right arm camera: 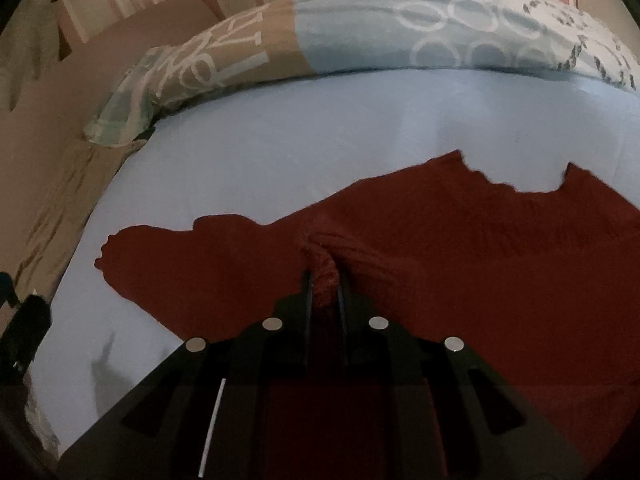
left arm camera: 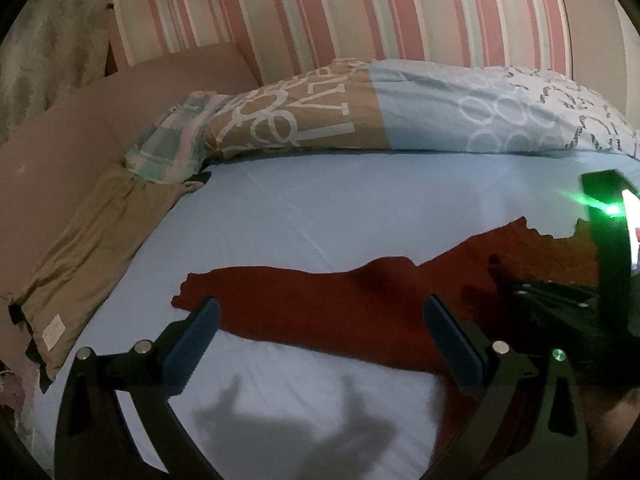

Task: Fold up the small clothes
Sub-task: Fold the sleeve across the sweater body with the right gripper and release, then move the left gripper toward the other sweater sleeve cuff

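The dark red knitted garment [right arm camera: 440, 248] lies spread on the bed's pale blue sheet [right arm camera: 280, 140]; the right hand-held gripper [right arm camera: 325, 288] is clamped on a bunched fold of it, the left hand-held gripper [left arm camera: 320, 340] hovers wide open, empty; next, likely carry that fold across.

A dim room: pink-striped wall [left arm camera: 340, 8] behind a bed with pale blue sheet [left arm camera: 320, 208] and patterned pillow [left arm camera: 400, 108].

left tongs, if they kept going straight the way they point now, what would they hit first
Most likely the dark red garment lying on the light blue sheet: it spans the gap between the open left tongs. Depth is hard to judge.
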Demonstrator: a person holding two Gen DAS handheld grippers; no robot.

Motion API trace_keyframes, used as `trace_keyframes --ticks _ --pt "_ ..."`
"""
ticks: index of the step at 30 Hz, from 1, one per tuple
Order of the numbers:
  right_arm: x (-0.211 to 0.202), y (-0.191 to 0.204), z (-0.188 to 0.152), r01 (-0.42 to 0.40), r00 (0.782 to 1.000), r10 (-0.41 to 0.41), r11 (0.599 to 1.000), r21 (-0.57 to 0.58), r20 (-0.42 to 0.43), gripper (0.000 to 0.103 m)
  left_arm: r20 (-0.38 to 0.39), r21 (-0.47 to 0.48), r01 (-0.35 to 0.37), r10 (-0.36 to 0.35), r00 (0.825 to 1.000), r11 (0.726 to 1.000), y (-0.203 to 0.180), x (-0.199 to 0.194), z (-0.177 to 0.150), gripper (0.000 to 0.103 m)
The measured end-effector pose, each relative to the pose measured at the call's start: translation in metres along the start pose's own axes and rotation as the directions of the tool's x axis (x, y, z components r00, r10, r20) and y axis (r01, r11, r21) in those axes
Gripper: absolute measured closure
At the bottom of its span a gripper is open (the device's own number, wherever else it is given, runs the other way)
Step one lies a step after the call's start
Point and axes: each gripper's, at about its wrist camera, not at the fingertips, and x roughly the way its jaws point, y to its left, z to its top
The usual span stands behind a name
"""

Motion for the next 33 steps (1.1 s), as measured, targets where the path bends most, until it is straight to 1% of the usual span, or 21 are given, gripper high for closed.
trace_keyframes --ticks 2,3,4,6,7,9,10,11,12,14,15,17,19,22,23,24,25,26,27,30,33 --pt "0.017 0.001 -0.004 0.007 0.999 -0.007 1.000 0.008 -0.052 0.092 0.005 0.003 -0.005 0.005 1.000 1.000 0.000 -0.001 0.000 0.002" --pt "0.025 -0.001 -0.009 -0.005 0.996 0.007 1.000 0.020 -0.086 0.091 0.003 0.007 -0.007 0.007 1.000 1.000 0.000 0.000 0.001 0.002" --pt "0.028 -0.003 -0.012 -0.015 0.995 0.018 1.000 0.025 -0.096 0.091 0.001 0.008 -0.010 0.010 1.000 1.000 0.001 0.000 0.001 0.002" --pt "0.024 -0.004 -0.016 -0.031 0.997 0.032 0.999 0.009 -0.077 0.089 0.000 0.005 -0.010 0.010 1.000 1.000 0.001 0.000 0.002 0.002" --pt "0.021 -0.005 -0.017 -0.041 0.996 0.042 0.999 0.008 -0.076 0.086 -0.001 0.003 -0.006 0.006 1.000 1.000 0.000 0.000 0.003 0.002" --pt "0.010 -0.011 -0.017 -0.084 0.994 0.086 0.996 0.032 -0.060 0.069 -0.004 0.006 -0.005 0.005 1.000 1.000 -0.001 -0.001 0.004 0.002" --pt "0.001 -0.013 -0.016 -0.088 0.995 0.090 0.996 0.028 -0.044 0.064 -0.007 0.009 -0.001 0.001 1.000 1.000 -0.003 0.000 0.005 0.002" --pt "-0.010 -0.014 -0.015 -0.087 0.996 0.087 0.996 0.015 -0.025 0.055 -0.008 0.014 0.005 -0.005 1.000 1.000 -0.005 -0.001 0.006 0.002" --pt "-0.021 -0.016 -0.014 -0.077 0.997 0.077 0.997 0.000 -0.003 0.051 -0.007 0.018 0.009 -0.009 1.000 1.000 -0.008 -0.001 0.006 0.002" --pt "-0.046 -0.021 -0.014 -0.007 0.999 0.010 0.999 -0.048 0.053 0.049 -0.006 0.020 0.018 -0.018 1.000 1.000 -0.016 -0.001 0.007 0.002" --pt "-0.061 -0.026 -0.015 0.036 0.996 -0.030 0.997 -0.073 0.087 0.047 -0.008 0.017 0.024 -0.023 1.000 1.000 -0.020 0.000 0.006 0.002" --pt "-0.083 -0.037 -0.015 0.089 0.988 -0.076 0.992 -0.092 0.132 0.041 -0.017 0.007 0.053 -0.053 0.998 0.999 -0.031 0.002 0.006 0.002" --pt "-0.099 -0.049 -0.016 0.115 0.983 -0.100 0.989 -0.094 0.157 0.041 -0.027 0.004 0.076 -0.076 0.997 0.997 -0.045 0.005 0.006 0.002" --pt "-0.122 -0.072 -0.021 0.206 0.961 -0.182 0.974 -0.097 0.208 0.039 -0.018 0.017 0.099 -0.099 0.995 0.995 -0.065 0.008 0.004 0.002" --pt "-0.130 -0.084 -0.024 0.244 0.950 -0.219 0.966 -0.090 0.221 0.035 -0.022 0.019 0.109 -0.109 0.994 0.994 -0.071 0.011 0.003 0.002" --pt "-0.134 -0.090 -0.026 0.262 0.945 -0.238 0.961 -0.084 0.226 0.033 -0.035 0.017 0.124 -0.123 0.992 0.992 -0.078 0.015 0.001 0.002" --pt "-0.137 -0.097 -0.028 0.282 0.938 -0.258 0.956 -0.075 0.232 0.032 -0.056 0.006 0.159 -0.159 0.986 0.987 -0.086 0.022 -0.001 0.002" --pt "-0.141 -0.106 -0.031 0.293 0.934 -0.271 0.954 -0.062 0.234 0.031 -0.072 -0.010 0.202 -0.202 0.977 0.979 -0.094 0.029 -0.004 0.002" --pt "-0.143 -0.114 -0.034 0.294 0.933 -0.275 0.955 -0.049 0.233 0.031 -0.088 -0.022 0.220 -0.221 0.971 0.975 -0.099 0.035 -0.006 0.002" --pt "-0.149 -0.136 -0.044 0.300 0.930 -0.289 0.954 -0.018 0.227 0.031 -0.145 -0.048 0.237 -0.242 0.959 0.970 -0.123 0.060 -0.014 0.002" --pt "-0.149 -0.145 -0.050 0.318 0.926 -0.306 0.948 -0.019 0.220 0.031 -0.173 -0.032 0.243 -0.245 0.954 0.970 -0.141 0.075 -0.017 0.002"
